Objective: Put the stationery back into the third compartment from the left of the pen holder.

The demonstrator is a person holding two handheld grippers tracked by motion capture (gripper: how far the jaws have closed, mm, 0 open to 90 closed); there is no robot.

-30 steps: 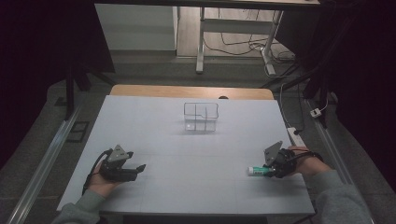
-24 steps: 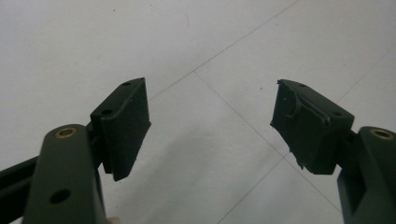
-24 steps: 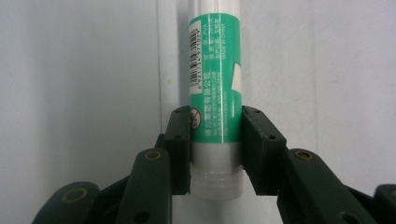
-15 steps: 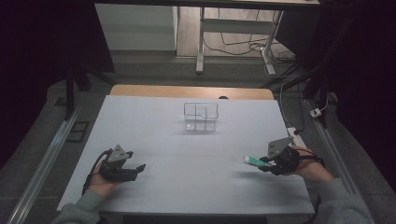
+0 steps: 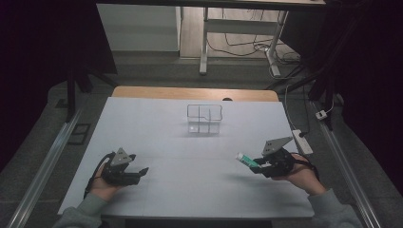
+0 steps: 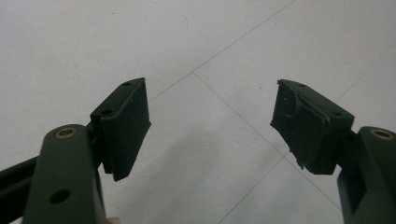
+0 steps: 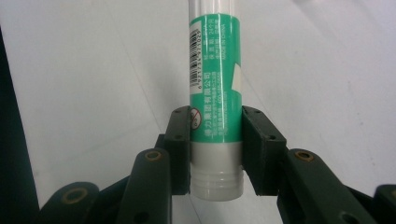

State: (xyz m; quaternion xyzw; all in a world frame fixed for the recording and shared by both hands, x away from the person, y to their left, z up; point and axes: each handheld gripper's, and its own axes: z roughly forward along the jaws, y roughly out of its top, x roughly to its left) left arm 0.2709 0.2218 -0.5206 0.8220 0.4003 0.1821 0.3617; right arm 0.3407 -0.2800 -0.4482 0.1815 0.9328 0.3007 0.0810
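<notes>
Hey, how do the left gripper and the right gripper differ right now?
The left gripper has its jaws spread wide with nothing between them; the right gripper is shut on a green and white glue stick. In the high view the left gripper sits low at the white table, while the right gripper is raised, casting a separate shadow. Both have black jaws and are hand-held.

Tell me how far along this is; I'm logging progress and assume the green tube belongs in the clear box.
Done: the right gripper has its jaws shut on the green tube, lifted clear of the white table. In hand: the tube, pointing toward the table's middle. Left: carrying it to the clear divided box, which looks empty, and releasing it, if that is the goal. The left gripper rests open, holding nothing.
</notes>
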